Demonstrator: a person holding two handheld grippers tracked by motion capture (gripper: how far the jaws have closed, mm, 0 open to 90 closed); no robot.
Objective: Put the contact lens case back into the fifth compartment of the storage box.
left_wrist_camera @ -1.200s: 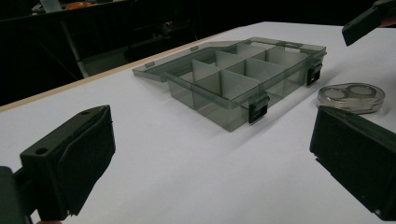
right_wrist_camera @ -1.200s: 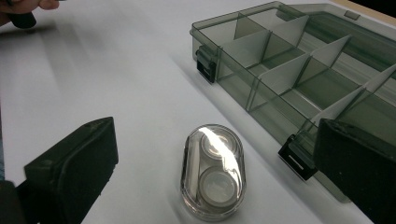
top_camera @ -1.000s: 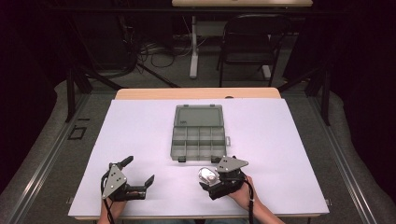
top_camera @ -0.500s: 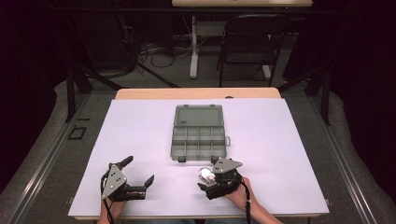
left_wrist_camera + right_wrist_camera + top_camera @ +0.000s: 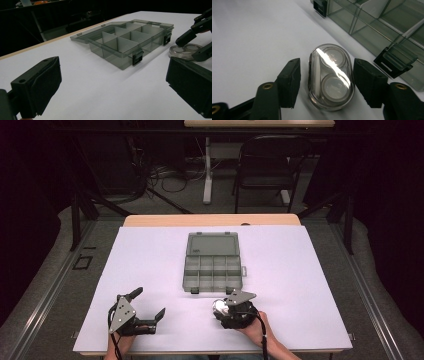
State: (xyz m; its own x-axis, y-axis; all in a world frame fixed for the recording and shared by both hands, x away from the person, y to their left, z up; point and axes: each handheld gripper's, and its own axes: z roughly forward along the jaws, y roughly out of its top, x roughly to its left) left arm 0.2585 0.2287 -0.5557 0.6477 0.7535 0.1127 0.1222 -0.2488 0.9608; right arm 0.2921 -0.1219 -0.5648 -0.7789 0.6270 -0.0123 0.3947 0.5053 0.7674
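Two black tools work over a desk covered in a smooth white sheet. The right tool straddles a small clear plastic case, oval in outline, glossy and catching a bright streak of light, with two round discs side by side inside it. That case lies flat on the desk just in front of the organiser's near edge. The right tool's jaws have just been closing with the case between them; its matte, blocky pads stand close on either side, and a thin gap shows at each flank, so they do not yet press on it. In the high view the right tool sits over the case.

A smoke-grey translucent plastic organiser box sits at mid-desk, lid folded flat back, its rectangular compartments split by thin dividers, with dark latches on the front wall.

The left tool rests near the desk's front left, jaws spread wide, holding nothing, well apart from the box.
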